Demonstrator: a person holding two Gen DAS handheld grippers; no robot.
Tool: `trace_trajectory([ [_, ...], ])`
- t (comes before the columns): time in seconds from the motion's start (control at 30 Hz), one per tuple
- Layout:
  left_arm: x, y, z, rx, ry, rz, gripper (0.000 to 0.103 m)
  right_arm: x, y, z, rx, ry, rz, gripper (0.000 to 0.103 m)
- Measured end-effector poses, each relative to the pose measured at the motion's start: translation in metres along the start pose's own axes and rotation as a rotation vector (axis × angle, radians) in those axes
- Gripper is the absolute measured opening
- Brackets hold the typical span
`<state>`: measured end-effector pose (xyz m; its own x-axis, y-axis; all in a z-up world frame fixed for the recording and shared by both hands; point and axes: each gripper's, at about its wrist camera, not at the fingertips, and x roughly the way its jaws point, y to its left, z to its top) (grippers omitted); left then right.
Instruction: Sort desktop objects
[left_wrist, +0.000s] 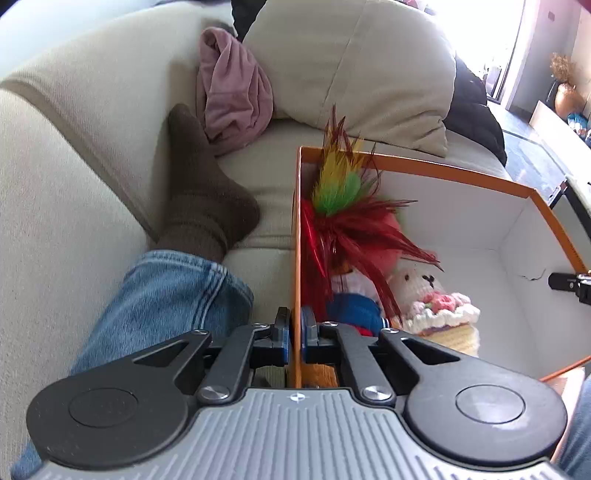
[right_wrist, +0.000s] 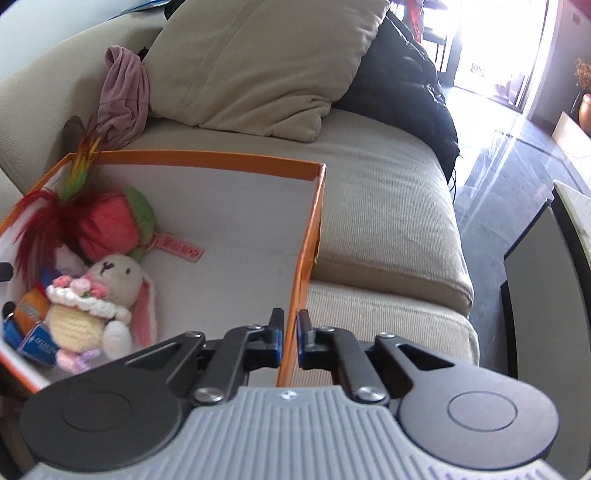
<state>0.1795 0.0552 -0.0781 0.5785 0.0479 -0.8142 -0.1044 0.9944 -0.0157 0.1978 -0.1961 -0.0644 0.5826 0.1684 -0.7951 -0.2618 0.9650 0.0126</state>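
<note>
While the orange-edged box (right_wrist: 236, 162) sits on the beige sofa (right_wrist: 388, 206), each gripper clamps one of its side walls. The left gripper (left_wrist: 294, 328) is pinching the box's left wall, one pad outside it and one inside, pressed tight on the thin card; the right gripper (right_wrist: 290, 332) does the same on the opposite wall, its blue-lined pads closed against the orange edge. Inside the box, gathered toward the left side, lies a heap of toys — a feather toy (left_wrist: 343, 206) in red, yellow and green whose plumes stick up past the rim, a red and green strawberry plush (right_wrist: 110, 225) with a pink tag, and a crocheted rabbit (right_wrist: 107, 291) with a flower frill lying in front of it. Small blue and orange items (right_wrist: 29, 325) are tucked beside the rabbit; what they are cannot be told. The rest of the box floor is bare white. A person's leg in blue jeans (left_wrist: 166, 295) with a brown sock (left_wrist: 207, 199) rests on the sofa just left of the box. Behind it lie a crumpled pink cloth (left_wrist: 232, 88), a large beige cushion (right_wrist: 258, 62) and a black garment (right_wrist: 406, 74).
</note>
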Motion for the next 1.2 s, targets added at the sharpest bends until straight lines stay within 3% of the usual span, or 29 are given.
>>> trace_trajectory([
  [0.2, -0.012, -0.001, 0.005, -0.019, -0.053, -0.013, 0.004, -0.016, 0.002, 0.012, -0.046, -0.095, -0.028, 0.005],
  [0.33, -0.007, -0.008, 0.001, 0.002, -0.072, 0.003, 0.004, -0.011, -0.003, 0.019, -0.029, -0.094, -0.04, 0.004],
  [0.7, -0.009, -0.021, -0.026, 0.113, -0.112, 0.052, 0.004, -0.007, -0.005, -0.025, -0.087, -0.132, -0.057, 0.004],
  [1.0, -0.035, -0.024, -0.053, 0.112, -0.089, 0.014, 0.006, -0.034, -0.009, -0.054, -0.069, -0.099, -0.05, 0.004],
  [1.2, -0.044, -0.018, -0.049, 0.085, -0.109, -0.023, 0.007, -0.048, -0.008, -0.052, -0.067, -0.141, -0.055, 0.008],
])
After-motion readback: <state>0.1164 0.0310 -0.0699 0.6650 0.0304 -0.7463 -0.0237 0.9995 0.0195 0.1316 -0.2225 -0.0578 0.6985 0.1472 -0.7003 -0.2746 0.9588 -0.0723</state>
